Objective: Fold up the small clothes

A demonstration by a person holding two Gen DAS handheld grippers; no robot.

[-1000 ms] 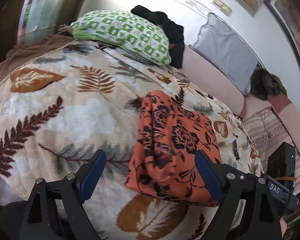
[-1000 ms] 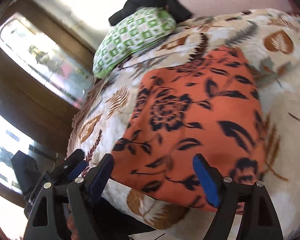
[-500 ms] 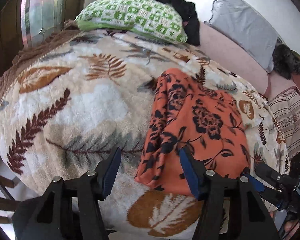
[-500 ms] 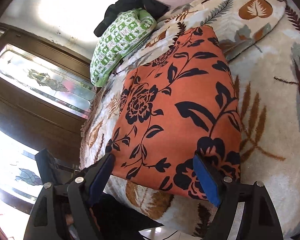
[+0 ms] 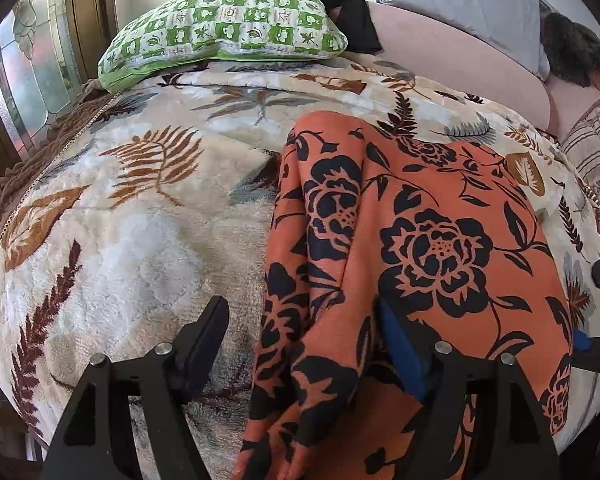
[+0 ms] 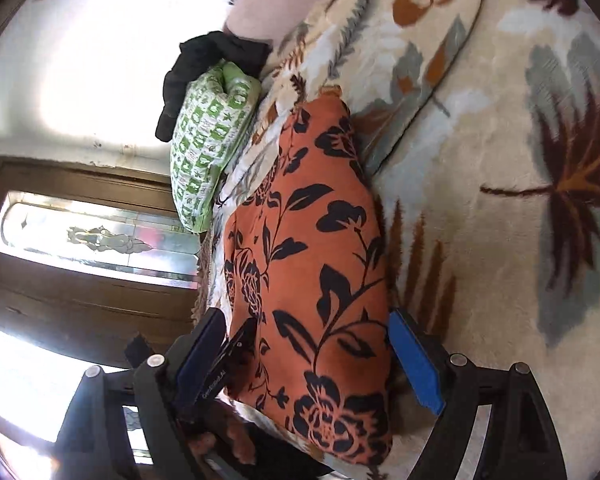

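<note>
Orange floral garment [image 5: 420, 248] lies folded on the leaf-print blanket [image 5: 140, 220] of the bed, running from six o'clock toward twelve in the left wrist view. Left claw [image 5: 300, 344] is opening, its jaws straddling the garment's near left edge, pads not pressing. Right claw [image 6: 306, 356] stands wide apart around the garment's near end, nothing clamped. Green checked pillow [image 5: 224, 20] sits at twelve o'clock.
</note>
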